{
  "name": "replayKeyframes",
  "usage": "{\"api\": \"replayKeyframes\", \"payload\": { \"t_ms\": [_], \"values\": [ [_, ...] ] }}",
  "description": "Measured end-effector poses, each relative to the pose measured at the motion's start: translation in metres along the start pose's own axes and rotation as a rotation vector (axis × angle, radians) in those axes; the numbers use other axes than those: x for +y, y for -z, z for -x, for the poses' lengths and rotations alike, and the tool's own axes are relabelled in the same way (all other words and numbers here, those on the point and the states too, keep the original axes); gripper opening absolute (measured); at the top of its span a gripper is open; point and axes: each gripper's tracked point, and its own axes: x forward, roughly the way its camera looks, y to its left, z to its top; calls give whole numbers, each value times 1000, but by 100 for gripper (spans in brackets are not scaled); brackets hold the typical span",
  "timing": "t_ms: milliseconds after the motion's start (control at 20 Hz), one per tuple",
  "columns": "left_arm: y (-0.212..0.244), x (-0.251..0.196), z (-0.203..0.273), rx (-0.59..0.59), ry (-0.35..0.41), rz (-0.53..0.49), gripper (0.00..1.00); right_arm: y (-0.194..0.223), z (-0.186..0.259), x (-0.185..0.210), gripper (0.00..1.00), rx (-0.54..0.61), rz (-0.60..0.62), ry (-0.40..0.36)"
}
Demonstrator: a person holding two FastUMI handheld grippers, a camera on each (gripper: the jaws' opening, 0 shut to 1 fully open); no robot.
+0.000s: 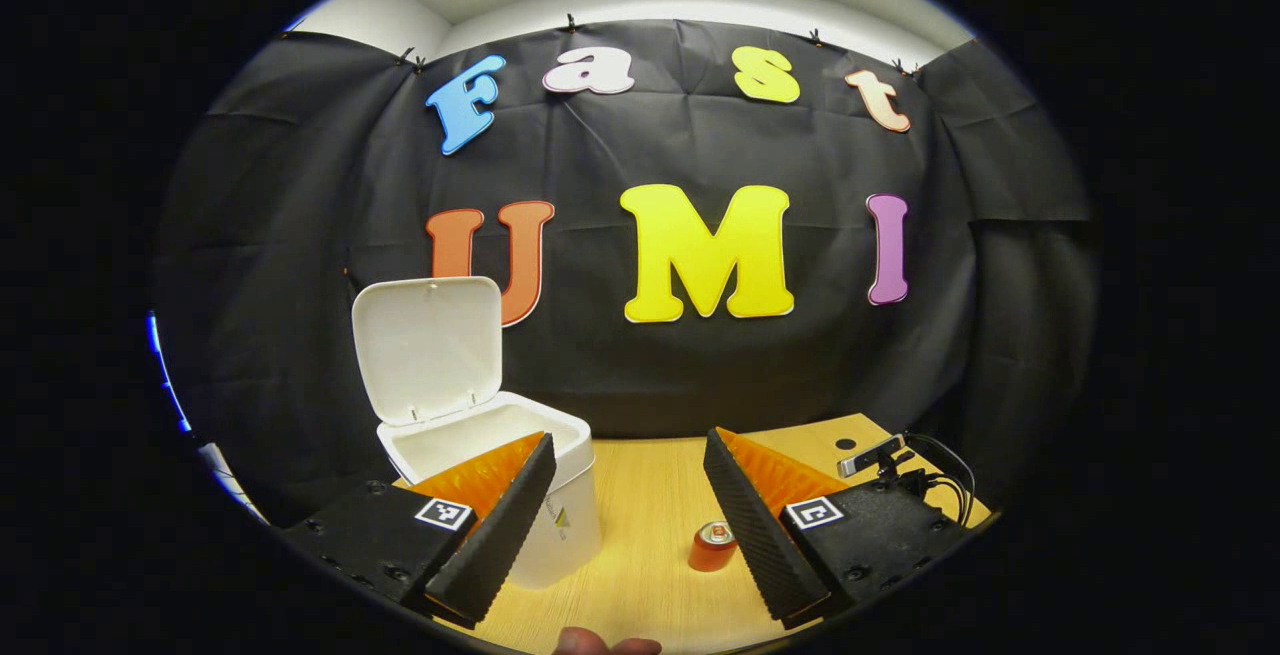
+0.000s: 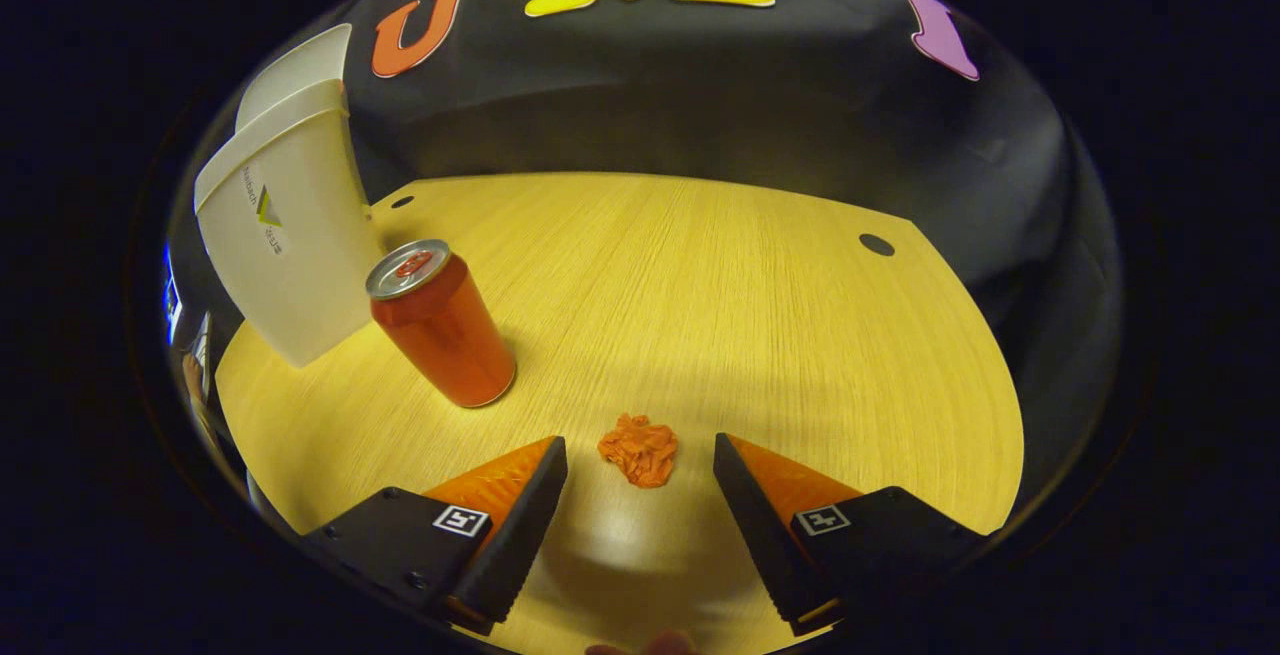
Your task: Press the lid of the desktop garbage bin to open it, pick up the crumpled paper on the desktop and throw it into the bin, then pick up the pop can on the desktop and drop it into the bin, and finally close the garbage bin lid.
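Note:
A white desktop bin [image 1: 520,475] stands on the wooden table with its lid [image 1: 428,347] swung up and open. My left gripper [image 1: 628,455] is open, held above the table just right of the bin, with the red pop can [image 1: 712,545] below it. In the right gripper view the bin [image 2: 285,245] is at the far left and the can [image 2: 442,325] stands upright beside it. A small orange crumpled paper [image 2: 640,449] lies on the table between the spread fingertips of my open right gripper [image 2: 640,455], which hovers low over it.
A small camera on a stand with black cables [image 1: 880,460] sits at the table's far right corner. Dark round holes [image 2: 876,244] mark the tabletop near the back edge. The black cloth wall closes off the back of the table.

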Motion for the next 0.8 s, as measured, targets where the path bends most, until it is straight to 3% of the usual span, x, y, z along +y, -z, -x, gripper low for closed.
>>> {"api": "replayKeyframes", "payload": {
  "t_ms": [150, 400, 500, 650, 700, 750, 800],
  "values": [
    [3, 9, 2, 12, -25, 2, 98, 6, -10, -4, 95, 33, -14, 10],
    [6, 17, 4, 22, -54, 2, 98, 10, -18, -6, 81, 53, -14, 25],
    [8, 19, 6, 30, -60, 5, 98, 7, -19, -6, 81, 49, -3, 15],
    [8, 23, 7, 30, -72, 4, 98, 6, -21, -2, 61, 53, 0, 10],
    [7, 23, 8, 30, -75, 2, 98, 5, -21, -1, 46, 54, 12, 9],
    [7, 23, 9, 29, -76, 1, 98, 5, -21, -2, 43, 57, 29, 13],
    [7, 23, 10, 29, -77, 0, 98, 5, -21, -1, 30, 57, 43, 12]
  ]
}}
